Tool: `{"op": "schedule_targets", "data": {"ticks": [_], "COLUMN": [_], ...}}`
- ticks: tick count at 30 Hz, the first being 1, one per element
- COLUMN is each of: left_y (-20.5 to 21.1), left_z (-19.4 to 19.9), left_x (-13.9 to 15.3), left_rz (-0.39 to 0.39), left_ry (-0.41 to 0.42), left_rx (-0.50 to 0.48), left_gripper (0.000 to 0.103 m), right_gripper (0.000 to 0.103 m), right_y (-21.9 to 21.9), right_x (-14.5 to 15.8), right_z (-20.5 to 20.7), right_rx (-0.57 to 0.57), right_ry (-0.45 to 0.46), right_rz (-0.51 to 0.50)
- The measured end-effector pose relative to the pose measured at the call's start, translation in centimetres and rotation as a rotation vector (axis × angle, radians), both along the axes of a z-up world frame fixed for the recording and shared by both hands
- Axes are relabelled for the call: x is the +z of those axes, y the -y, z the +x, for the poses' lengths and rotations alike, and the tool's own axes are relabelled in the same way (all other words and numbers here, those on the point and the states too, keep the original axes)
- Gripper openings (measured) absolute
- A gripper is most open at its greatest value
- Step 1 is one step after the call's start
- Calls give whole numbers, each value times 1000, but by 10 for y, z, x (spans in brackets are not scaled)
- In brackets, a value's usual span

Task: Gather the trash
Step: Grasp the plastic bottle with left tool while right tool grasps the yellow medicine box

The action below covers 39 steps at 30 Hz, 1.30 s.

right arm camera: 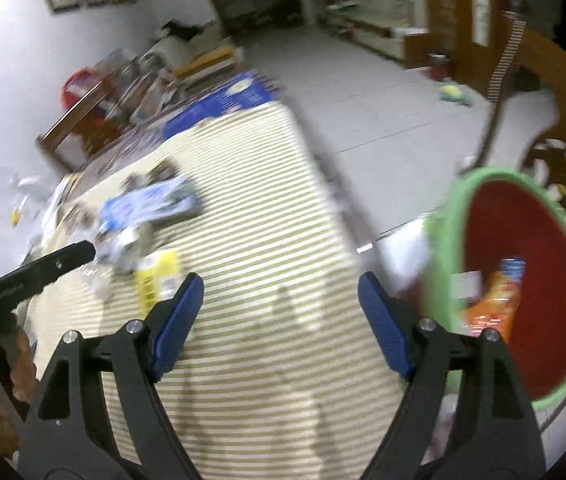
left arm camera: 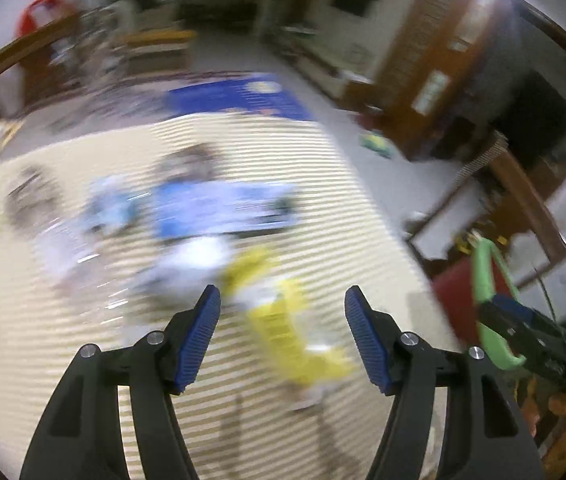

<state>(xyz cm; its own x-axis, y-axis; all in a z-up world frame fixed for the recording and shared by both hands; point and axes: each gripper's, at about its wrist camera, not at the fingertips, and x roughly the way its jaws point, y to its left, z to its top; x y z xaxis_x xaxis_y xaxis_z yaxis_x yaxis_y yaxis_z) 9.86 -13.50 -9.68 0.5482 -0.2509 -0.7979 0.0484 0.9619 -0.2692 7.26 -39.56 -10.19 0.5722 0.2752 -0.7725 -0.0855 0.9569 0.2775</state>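
Claws, two, both open and empty; one bin (right arm camera: 523, 280), one yellow wrapper (left arm camera: 283, 320).

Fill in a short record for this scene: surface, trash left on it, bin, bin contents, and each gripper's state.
surface: striped table cover
trash left: yellow wrapper, blue-and-white wrappers
bin: red bin with green rim, beside the table
bin contents: orange packet
left gripper: open, empty
right gripper: open, empty
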Motion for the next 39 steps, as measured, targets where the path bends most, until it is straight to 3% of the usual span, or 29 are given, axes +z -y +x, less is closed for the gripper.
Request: {"op": "schedule_targets", "data": {"ticks": [6,16,20,23,29,32,35,39], "left_y": [-102,-146,-146,-148,-151,-153,-152,-159], "left_z": [4,70,84,87,86,76,66,52], "left_x": [-36,-85,-103,-107,-101,-89,-79,-77], "left_rz": [-23,-86,-86,-90,-141,-125,-62,-58], "left_ry": [-97,-190,-240,-221,-211,-193,-183,-201], "left_rx": [246,393,402,395,336,290,231,201], "left_gripper": [69,73,73,73,57,51,51,51], "right_gripper": [80,84,84,84,84,84,84,80], "right_y": [-67,-87,-92,-102,-127,-137,-144,-152], "right_x": [-11,-13,-25,-39,-61,-72,-83,-93], "right_z": [5,14,24,33,53,61,67,68], "right_rx": [84,60,76,113,196,230,250,271], "right_ry": [-31,-75,-120,-161,-212,-232,-258,-265], "right_rz": [2,-74,-89,-96,-106,-118,-127,-191]}}
